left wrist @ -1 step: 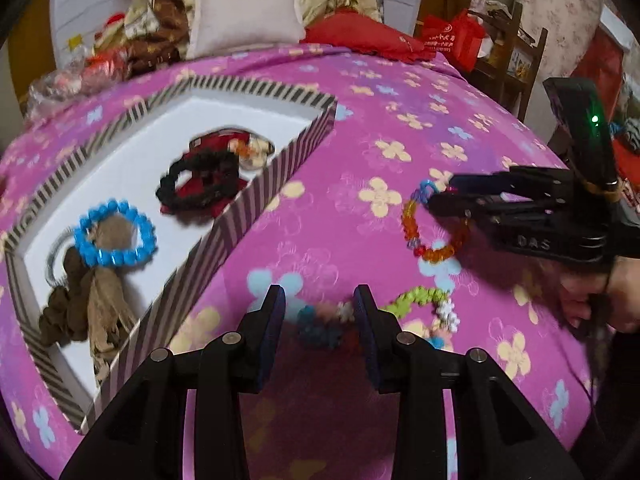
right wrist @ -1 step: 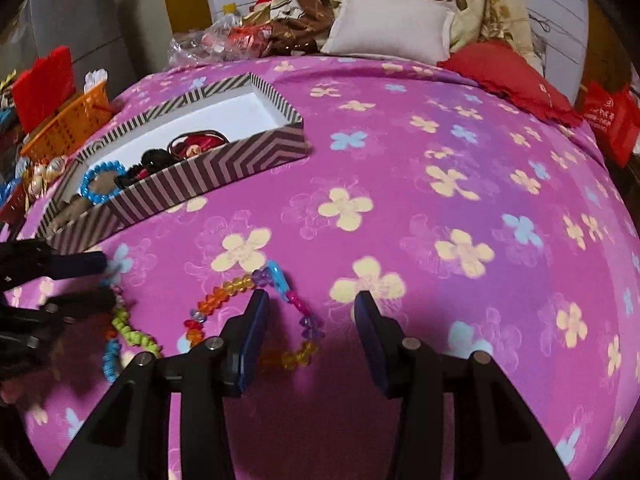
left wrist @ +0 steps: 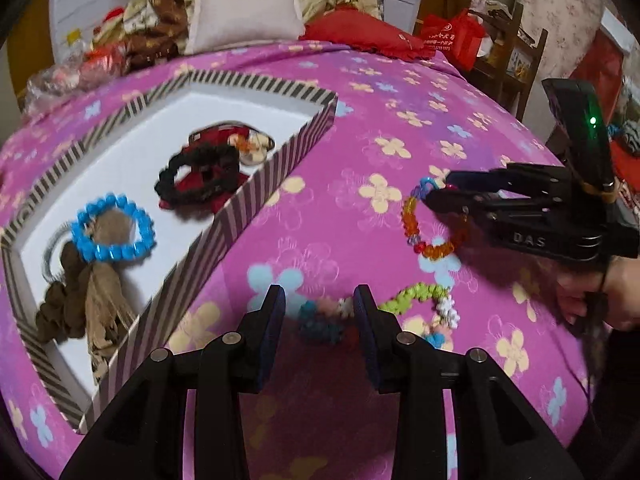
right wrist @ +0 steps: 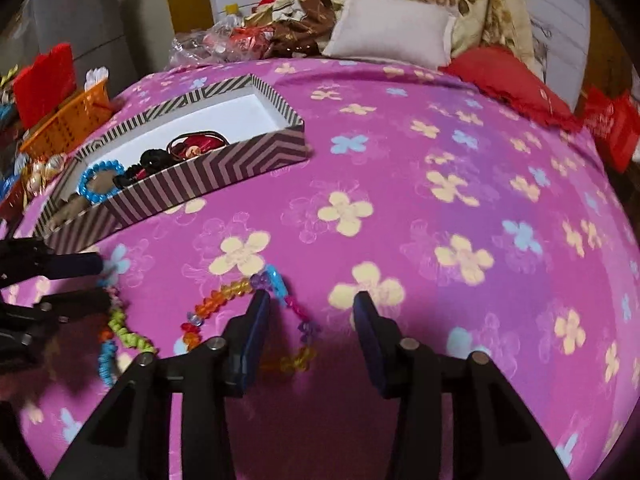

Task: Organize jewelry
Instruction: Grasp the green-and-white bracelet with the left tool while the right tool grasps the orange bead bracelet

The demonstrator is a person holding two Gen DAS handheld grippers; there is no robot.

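While both tongs (left wrist: 319,312) (right wrist: 310,320) gape, bracelets (left wrist: 434,224) lie beneath.

Glossy plastic-looking bead bracelet (left wrist: 434,224), matt cloth bedspread (left wrist: 360,140), perhaps cardboard box (left wrist: 256,196)

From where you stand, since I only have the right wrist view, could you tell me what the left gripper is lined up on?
Observer: The left gripper is open, its fingers either side of the teal-and-pink end of the green flower bracelet.
Operator: What lies at the box's near end?
Observer: A brown scrunchie in the striped box, touching the blue bead bracelet.
Operator: Is my gripper's light on?
Observer: Yes, a green light glows on the right gripper.
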